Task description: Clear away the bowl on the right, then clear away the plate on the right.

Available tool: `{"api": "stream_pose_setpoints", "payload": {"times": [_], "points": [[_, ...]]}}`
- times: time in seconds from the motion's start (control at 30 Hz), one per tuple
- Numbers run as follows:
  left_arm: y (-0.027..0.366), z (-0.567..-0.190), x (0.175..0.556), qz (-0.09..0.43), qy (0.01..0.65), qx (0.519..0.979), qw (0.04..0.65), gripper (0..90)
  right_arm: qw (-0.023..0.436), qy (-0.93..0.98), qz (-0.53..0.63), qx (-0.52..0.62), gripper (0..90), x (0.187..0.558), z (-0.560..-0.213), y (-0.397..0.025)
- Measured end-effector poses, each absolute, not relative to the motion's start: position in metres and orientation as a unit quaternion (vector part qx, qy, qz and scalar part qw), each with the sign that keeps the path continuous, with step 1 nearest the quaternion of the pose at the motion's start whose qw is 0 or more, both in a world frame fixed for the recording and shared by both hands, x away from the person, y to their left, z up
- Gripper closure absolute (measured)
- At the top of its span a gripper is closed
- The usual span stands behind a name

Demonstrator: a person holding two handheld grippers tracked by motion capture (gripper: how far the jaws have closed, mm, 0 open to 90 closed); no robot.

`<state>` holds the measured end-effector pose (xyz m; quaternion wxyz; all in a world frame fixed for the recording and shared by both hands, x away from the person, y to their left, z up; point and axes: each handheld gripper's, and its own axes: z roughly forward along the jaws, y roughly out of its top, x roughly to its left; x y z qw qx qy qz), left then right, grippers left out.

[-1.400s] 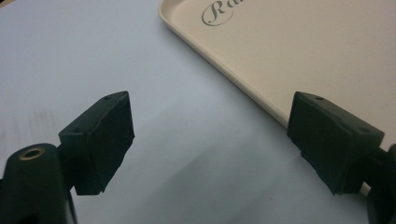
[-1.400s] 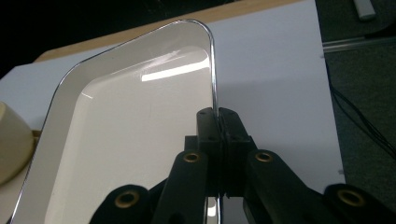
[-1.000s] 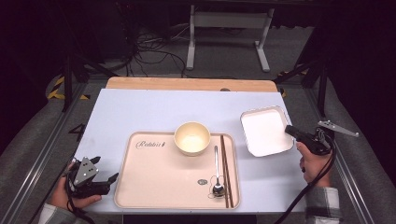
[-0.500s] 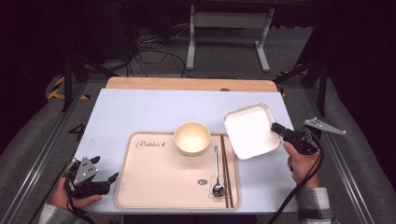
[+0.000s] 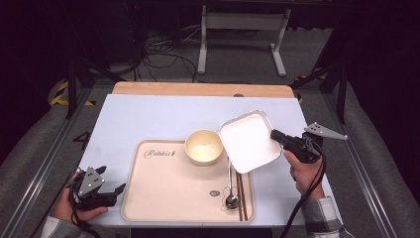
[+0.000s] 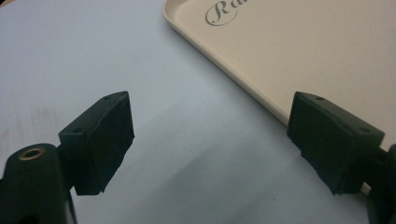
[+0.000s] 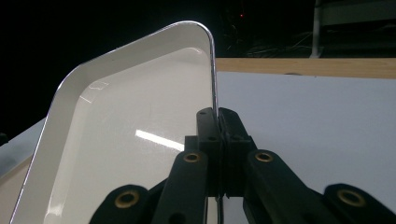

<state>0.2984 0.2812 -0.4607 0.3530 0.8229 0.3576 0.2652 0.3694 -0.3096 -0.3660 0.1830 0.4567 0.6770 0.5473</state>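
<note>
Since the earlier frames, the right gripper [image 5: 275, 135] has carried the white square plate [image 5: 246, 142] left; clamped on its rim, it hangs tilted over the tray [image 5: 163, 198] beside the bowl [image 5: 203, 147], not yet set down. The left gripper [image 5: 115, 190] rests open.

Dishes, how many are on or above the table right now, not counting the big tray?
2. A round bowl sits on the tray's far side; a white square plate hangs beside it, its edge pinched in the right gripper. None seems hidden.
</note>
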Motion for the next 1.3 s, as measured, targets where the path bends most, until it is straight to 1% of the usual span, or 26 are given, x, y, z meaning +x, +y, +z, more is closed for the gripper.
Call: {"api": "stream_pose_setpoints", "payload": {"times": [0.6,0.97,1.3], "points": [[0.284,-0.462,0.299,0.261,0.362,0.821,0.356,15.5,0.179,0.690,0.552,0.433,89.2,0.371,-0.363,-0.290],[0.287,-0.462,0.297,0.262,0.365,0.819,0.357,15.5,0.171,0.706,0.553,0.409,89.2,0.373,-0.361,-0.269],[0.288,-0.461,0.295,0.263,0.366,0.817,0.358,15.5,0.157,0.735,0.542,0.376,89.2,0.373,-0.365,-0.237]]}}
